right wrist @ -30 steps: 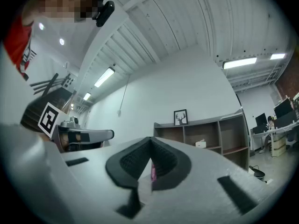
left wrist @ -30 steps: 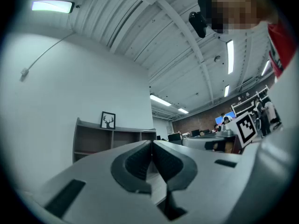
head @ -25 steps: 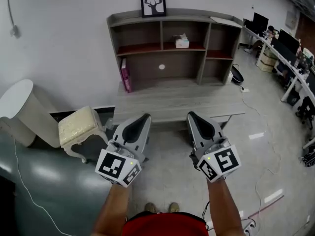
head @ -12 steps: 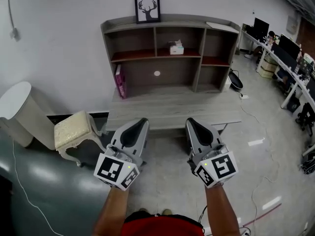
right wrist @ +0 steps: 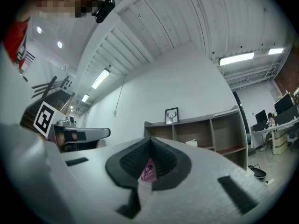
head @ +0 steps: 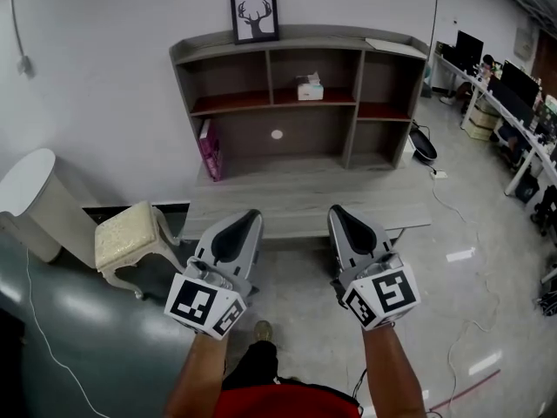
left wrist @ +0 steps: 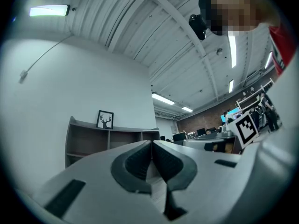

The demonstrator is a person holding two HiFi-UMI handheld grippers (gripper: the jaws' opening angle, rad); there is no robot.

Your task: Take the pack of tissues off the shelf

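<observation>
The shelf (head: pixel 352 103) is a grey wood-grain unit of squared compartments with reddish inner boards. It stands at the back of a long worktop (head: pixel 305 200) of the same grey planking.

The pack of tissues (head: pixel 310 89) is a small pale block with a tuft standing up. It sits on the upper middle board, at 12 o'clock from both grippers and well apart from them.

A black-framed deer picture (head: pixel 254 16) stands on the top board. A slim pink book (head: pixel 209 149) stands upright at the worktop's left end.

At 10 o'clock a cream cushioned stool (head: pixel 130 236) with curved legs stands just beside the worktop's left corner.

The left gripper (head: pixel 251 217) and right gripper (head: pixel 338 212) are smooth grey shells with ribbed black pads. They are held side by side, with their tips showing against the worktop's front edge. Each has its jaws pressed together on nothing.

Glossy floor (head: pixel 418 320) spreads open toward 3 o'clock, bounded by a row of desks (head: pixel 507 124) at 2 o'clock.
</observation>
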